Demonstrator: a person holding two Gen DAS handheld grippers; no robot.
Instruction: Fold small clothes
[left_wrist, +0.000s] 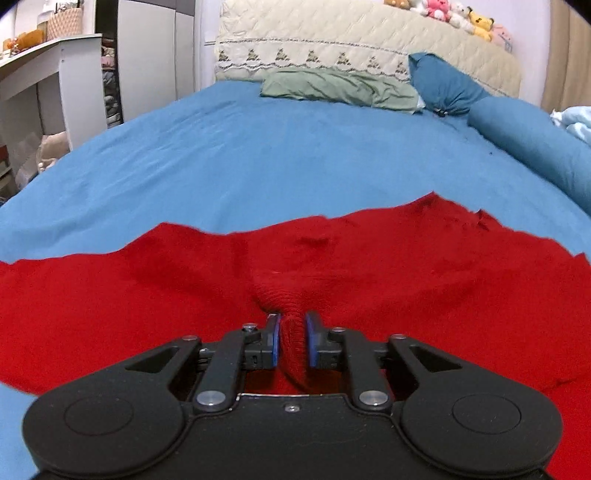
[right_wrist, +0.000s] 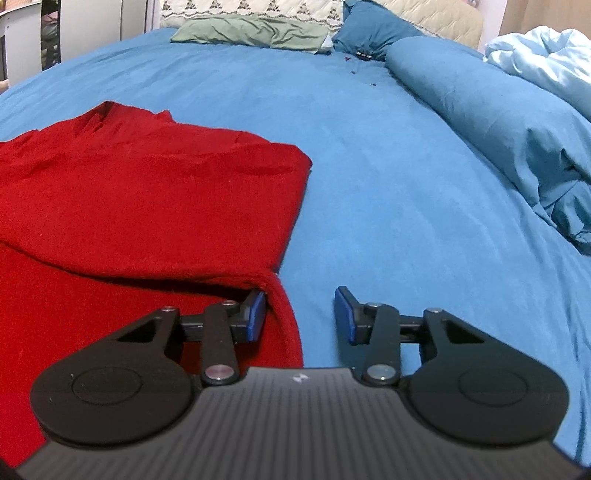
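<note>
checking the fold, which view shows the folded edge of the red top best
The right wrist view: the red top shows its upper layer doubled over, with edge and corner visible. The left wrist view shows only flat red fabric, a bunch pinched in the left tongs.

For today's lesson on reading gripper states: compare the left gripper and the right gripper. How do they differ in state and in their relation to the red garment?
The left gripper is shut on a bunched ridge of the red garment; the right gripper is open, gripping nothing.
The left sits over red cloth; the right straddles the garment's edge, its other finger over the blue sheet.
Both have black bodies and blue pads.
</note>
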